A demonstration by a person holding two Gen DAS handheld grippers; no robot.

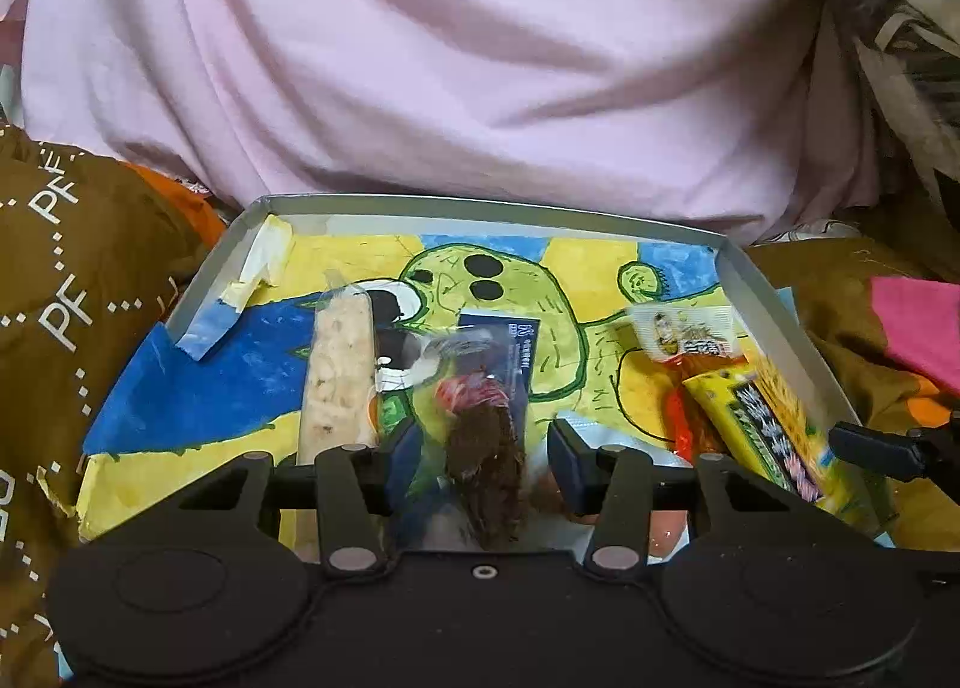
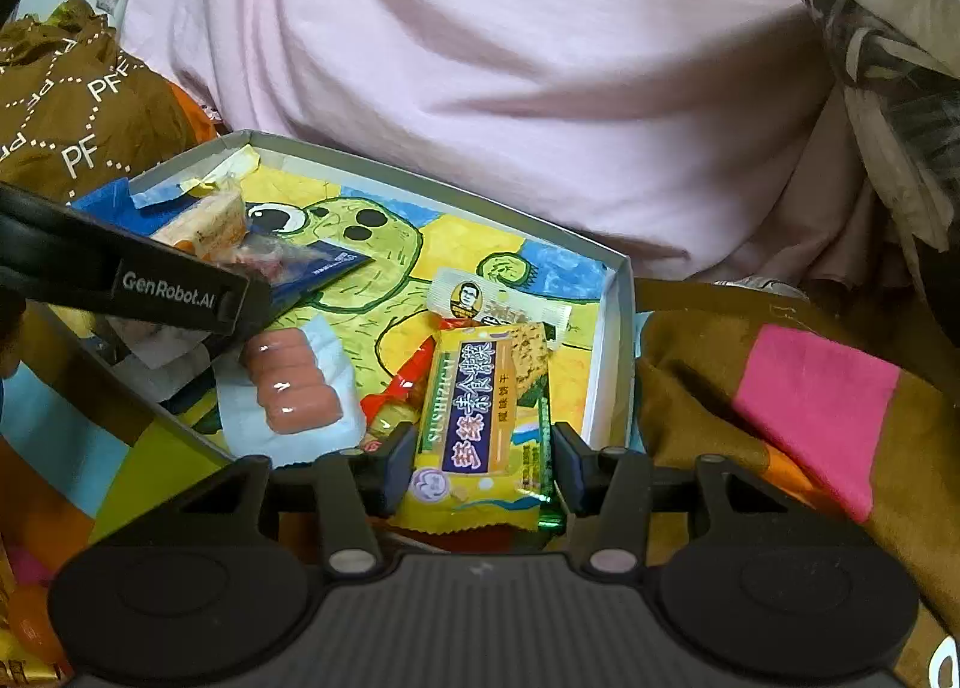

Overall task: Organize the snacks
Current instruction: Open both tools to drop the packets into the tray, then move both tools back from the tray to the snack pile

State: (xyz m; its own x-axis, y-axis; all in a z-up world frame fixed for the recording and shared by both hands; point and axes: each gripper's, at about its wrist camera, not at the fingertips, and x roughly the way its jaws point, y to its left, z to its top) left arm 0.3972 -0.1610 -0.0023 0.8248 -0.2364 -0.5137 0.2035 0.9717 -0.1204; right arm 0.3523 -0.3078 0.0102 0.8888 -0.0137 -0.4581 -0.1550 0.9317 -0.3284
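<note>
Left wrist view. We note one shallow grey tray (image 1: 180, 304), its floor lined with a painted green-figure drawing, resting on brown printed bedding (image 1: 54, 280) before a pink cloth mound (image 1: 450, 58). We count five snacks here: one pale rice bar (image 1: 339, 376) in clear wrap lying lengthwise at centre-left; one brown chocolate-coloured snack (image 1: 486, 472) in clear wrap; one white sachet (image 1: 684, 331) at right; one yellow biscuit packet (image 1: 774, 424) along the right wall; one red-orange wrapper (image 1: 684, 424) partly under it. The left gripper (image 1: 480, 454) stands part-open; the brown snack lies between its fingers, with gaps showing on both sides, so no pads press on it.

Right wrist view. We see the same tray (image 2: 621, 328) and, in it, one pink sausage pack (image 2: 294, 382) at its near-left, one white sachet (image 2: 498, 304), one yellow biscuit packet (image 2: 480, 418) and one red-orange wrapper (image 2: 402, 382) beneath it. The right gripper (image 2: 483, 463) brackets the near end of the yellow packet; the fingers sit at the packet's edges, but we cannot tell whether they clamp it. One pink patch (image 2: 816, 406) shows on the bedding at right.
</note>
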